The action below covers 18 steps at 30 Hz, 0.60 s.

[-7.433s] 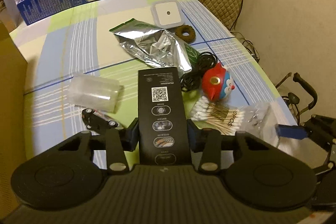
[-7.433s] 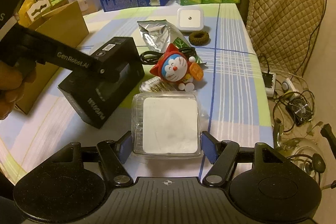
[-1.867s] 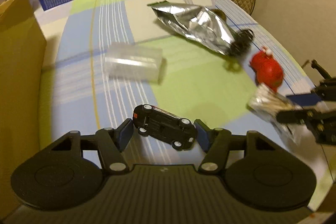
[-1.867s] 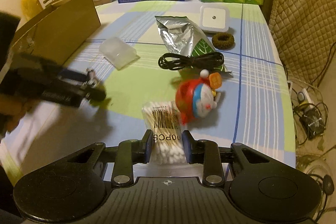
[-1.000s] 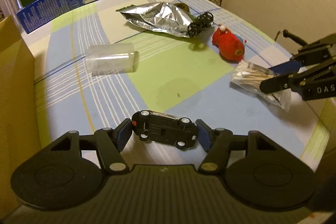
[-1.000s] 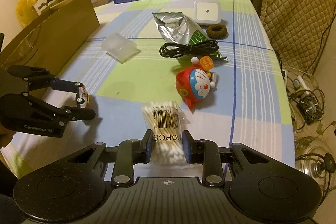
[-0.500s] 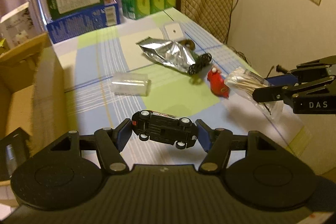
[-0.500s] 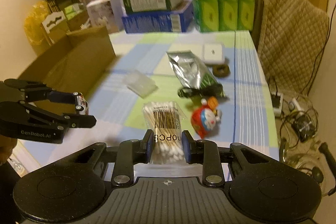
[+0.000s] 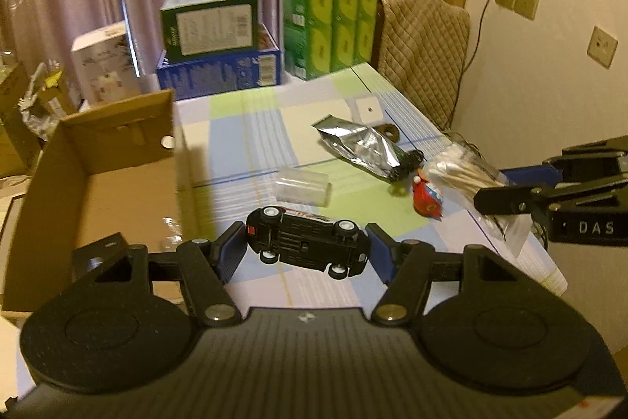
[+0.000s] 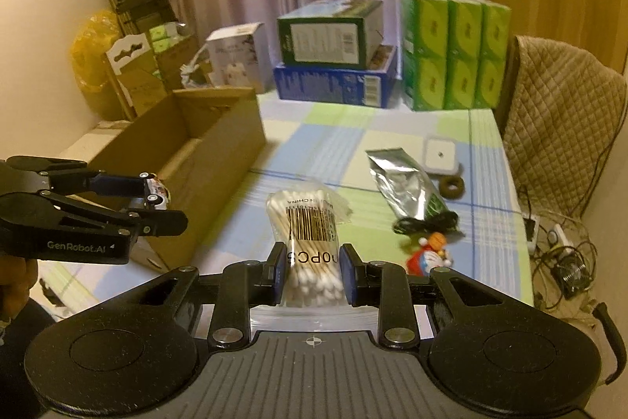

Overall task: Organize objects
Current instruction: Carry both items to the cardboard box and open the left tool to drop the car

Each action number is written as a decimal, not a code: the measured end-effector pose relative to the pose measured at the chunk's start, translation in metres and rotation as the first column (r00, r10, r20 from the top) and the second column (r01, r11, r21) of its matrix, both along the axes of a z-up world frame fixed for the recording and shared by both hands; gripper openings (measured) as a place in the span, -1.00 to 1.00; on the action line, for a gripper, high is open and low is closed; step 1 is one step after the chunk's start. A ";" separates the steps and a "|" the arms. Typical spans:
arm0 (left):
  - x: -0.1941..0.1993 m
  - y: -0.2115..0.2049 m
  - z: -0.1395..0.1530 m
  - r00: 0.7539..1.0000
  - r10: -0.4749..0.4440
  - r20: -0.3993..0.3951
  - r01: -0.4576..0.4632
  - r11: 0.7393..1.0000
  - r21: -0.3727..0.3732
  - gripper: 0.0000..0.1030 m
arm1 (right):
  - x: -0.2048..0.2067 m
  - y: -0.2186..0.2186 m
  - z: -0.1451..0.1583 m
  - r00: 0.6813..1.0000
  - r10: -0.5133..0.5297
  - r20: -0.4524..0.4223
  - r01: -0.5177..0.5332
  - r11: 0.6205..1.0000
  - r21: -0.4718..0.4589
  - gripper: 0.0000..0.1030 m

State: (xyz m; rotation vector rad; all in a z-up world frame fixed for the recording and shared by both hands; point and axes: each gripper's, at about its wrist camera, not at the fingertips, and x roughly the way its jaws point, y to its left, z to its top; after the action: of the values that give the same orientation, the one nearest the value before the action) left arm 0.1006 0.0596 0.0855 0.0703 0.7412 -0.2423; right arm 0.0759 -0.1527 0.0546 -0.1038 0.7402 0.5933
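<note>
Clamped on a black toy car, the left tongs: car squeezed nose and tail between the two blue pads, turned belly-up toward the camera, lifted clear of the checked tablecloth. Just left of these tongs, an open cardboard box. Clamped on a clear bag of cotton swabs, the right tongs: bag pinched near its lower end, sticking out forward past the fingertips, held above the table. Ahead of both tongs, lying on the cloth: a clear plastic jar on its side, a silver foil pouch, a coiled black cable, a red toy figure.
</note>
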 end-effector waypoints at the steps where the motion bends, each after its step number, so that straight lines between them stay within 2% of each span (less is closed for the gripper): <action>1: -0.003 0.004 0.004 1.000 0.007 0.004 -0.007 1.000 0.000 0.19 | -0.002 0.004 0.002 1.000 0.006 0.002 -0.006 1.000 0.004 -0.50; 9: -0.019 0.038 0.026 0.997 0.068 0.029 -0.068 0.998 0.017 0.19 | -0.016 0.043 0.015 0.998 0.059 0.018 -0.059 0.998 0.013 -0.50; 18: -0.033 0.086 0.032 0.989 0.143 0.028 -0.144 0.989 0.030 0.19 | -0.019 0.091 0.017 0.992 0.124 0.017 -0.124 0.992 0.016 -0.50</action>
State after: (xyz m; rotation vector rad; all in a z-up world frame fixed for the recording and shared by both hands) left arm 0.0673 0.1455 0.1177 0.0497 0.7210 -0.0925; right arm 0.0565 -0.0621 0.0714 -0.1398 0.7171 0.7162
